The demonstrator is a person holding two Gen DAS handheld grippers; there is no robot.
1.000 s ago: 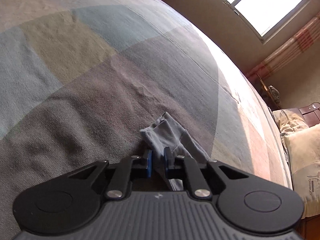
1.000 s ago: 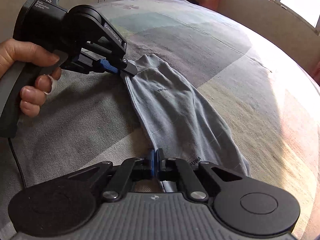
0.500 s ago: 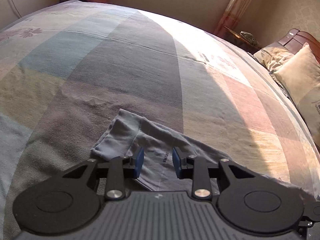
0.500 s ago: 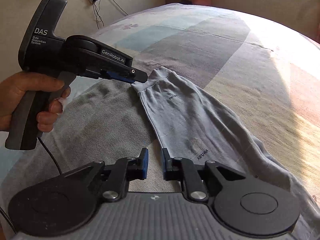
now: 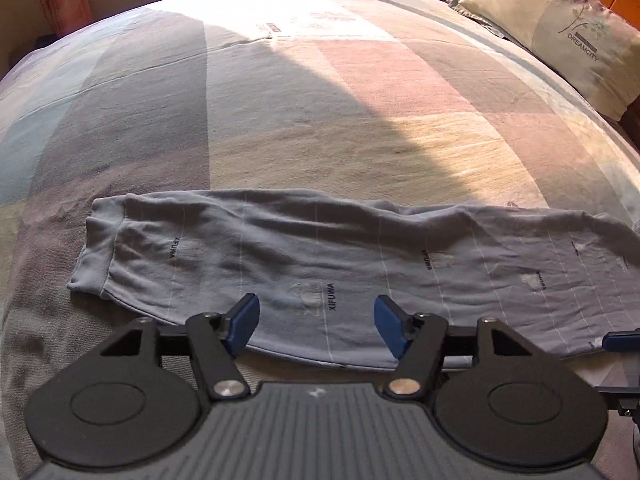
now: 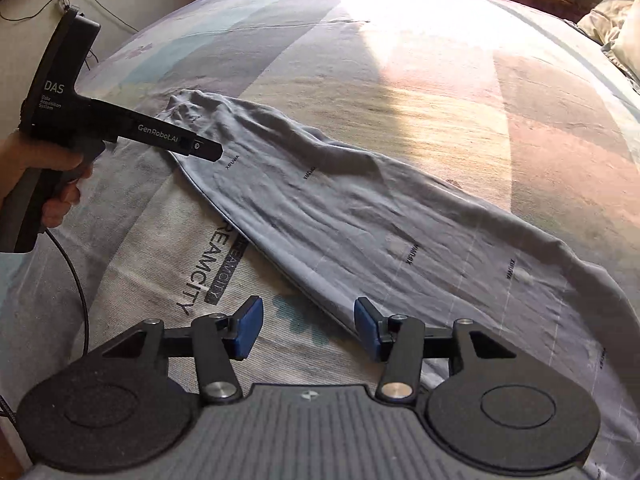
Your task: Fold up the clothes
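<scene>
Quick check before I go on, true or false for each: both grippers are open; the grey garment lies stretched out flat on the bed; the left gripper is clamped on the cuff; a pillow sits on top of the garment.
1. Both grippers are open. True: the left gripper and right gripper both have their jaws spread.
2. The grey garment lies stretched out on the bed. True.
3. The left gripper is clamped on the cuff. False: it holds nothing.
4. A pillow sits on the garment. False: it lies apart, at the bed's far end.
</scene>
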